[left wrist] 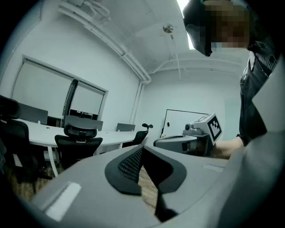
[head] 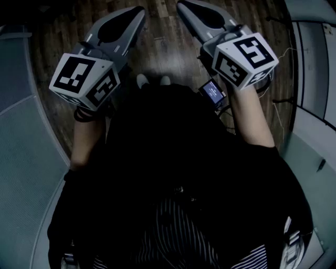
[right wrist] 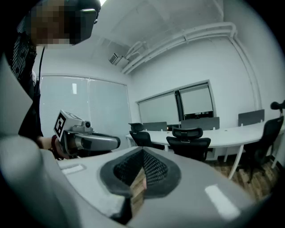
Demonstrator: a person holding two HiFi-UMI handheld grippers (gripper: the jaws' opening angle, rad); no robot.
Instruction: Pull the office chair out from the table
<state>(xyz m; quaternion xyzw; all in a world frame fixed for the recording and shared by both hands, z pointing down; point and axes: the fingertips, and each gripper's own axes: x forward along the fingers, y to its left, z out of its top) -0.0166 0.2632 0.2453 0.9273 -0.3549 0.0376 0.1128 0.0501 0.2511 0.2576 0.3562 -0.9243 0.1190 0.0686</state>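
Person wore a black top (head: 173, 152) over a black-and-white striped garment (head: 173, 236), with a dark band (head: 80, 114) at the left wrist. Left claw (head: 131, 18) and right claw (head: 191, 8) had grey shells, black mesh pads (right wrist: 153, 169) and white cubes (head: 86, 80) bearing black square markers.

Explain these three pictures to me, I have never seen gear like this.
There is no robot here. A person holds a pair of hand-held tongs in each hand. The head view looks down from a camera on their head at the left tongs, the right tongs and the wooden floor. The patterned cube on each pair is part of the tool. The other two pictures come from a camera riding on each pair, looking along its jaws into an office room. There a black office chair stands at a long white table, well away from the tongs. Both pairs are closed and hold nothing.
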